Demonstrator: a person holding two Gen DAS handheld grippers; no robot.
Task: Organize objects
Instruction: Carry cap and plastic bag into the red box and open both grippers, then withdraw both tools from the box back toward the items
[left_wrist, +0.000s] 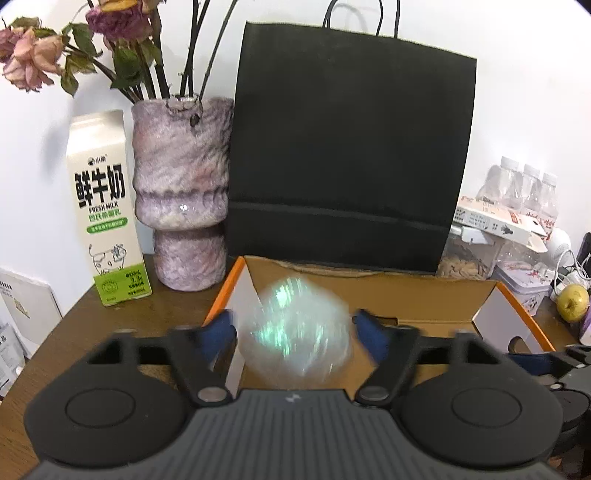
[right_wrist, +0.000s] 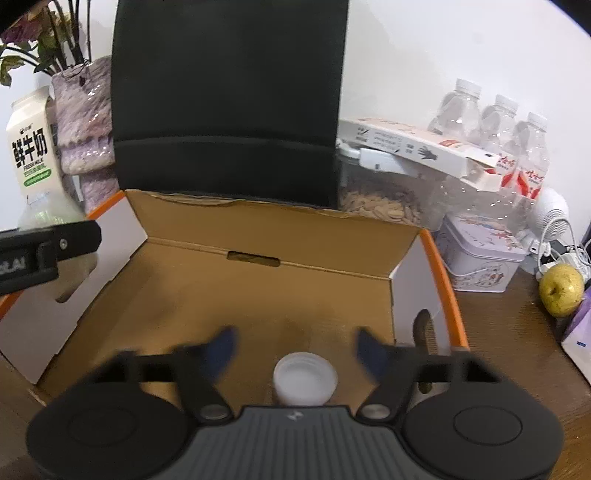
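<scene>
In the left wrist view, the left gripper (left_wrist: 295, 328) has a clear plastic bottle (left_wrist: 295, 328) between its two blue fingers (left_wrist: 218, 332). The bottle is blurred, and a narrow gap seems to remain at the finger at 3 o'clock, so I cannot tell whether the jaws really clench it or only stand around it. It seems that we look at the bottle end-on, so its long axis runs away from the camera, along the fingers, toward 12 o'clock; which end points forward I cannot say.

In the right wrist view, the right gripper (right_wrist: 295, 347) is released, its fingers wide apart and holding nothing. Just under it, at 6 o'clock, a white-capped bottle (right_wrist: 304, 376) stands upright on the floor of the open cardboard box (right_wrist: 258, 229), cap toward the camera.

I judge that the step in hand is bringing the clear bottle over the box, beside the standing one. The next move calls for lowering it past the box wall, without knocking the other bottle over.

Behind the box, at 12 o'clock, stands a black paper bag (left_wrist: 351, 147); at 10 o'clock a milk carton (left_wrist: 105, 206) stands on the counter (left_wrist: 74, 332).
</scene>
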